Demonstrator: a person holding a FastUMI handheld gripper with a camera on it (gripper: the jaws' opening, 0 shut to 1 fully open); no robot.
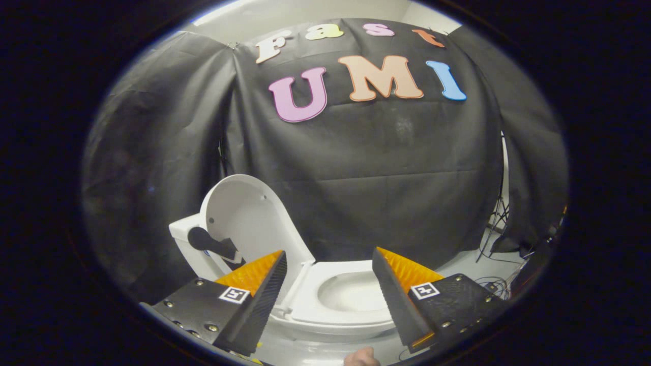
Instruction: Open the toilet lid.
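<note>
A: Entry, gripper view. Largest item first: the black cloth wall (356, 168) fills the booth from 9 o'clock round to 3 o'clock behind everything.

B: And the toilet (335, 310)?

A: It stands low, just ahead of the fingers, bowl and seat visible between them near 6 o'clock. The toilet lid (249, 218) is raised, standing near upright at about 8 o'clock from the bowl and leaning back toward the tank (185, 239). Its underside faces the camera. A dark, rounded part (211, 244) sits against the lid's lower edge; what it is cannot be told.

B: State of the gripper (329, 274)?

A: Fingers spread wide apart, nothing between them but the open view of the bowl. They touch neither the lid nor the seat.

B: Step in hand, then?

A: Judged from the lid's position, the lift looks complete; the task reads as essentially done. The next move would call only for drawing clear without brushing the lid, which could tip forward if knocked.

B: Smaller items?

A: Cables (496, 284) lie on the floor at about 3 o'clock beyond the right finger. A fingertip of the person's hand (362, 357) shows at 6 o'clock.

B: Any writing?

A: Each finger carries a small square printed marker (234, 294); it is a pattern, not readable text. No brand is seen on the toilet.
</note>
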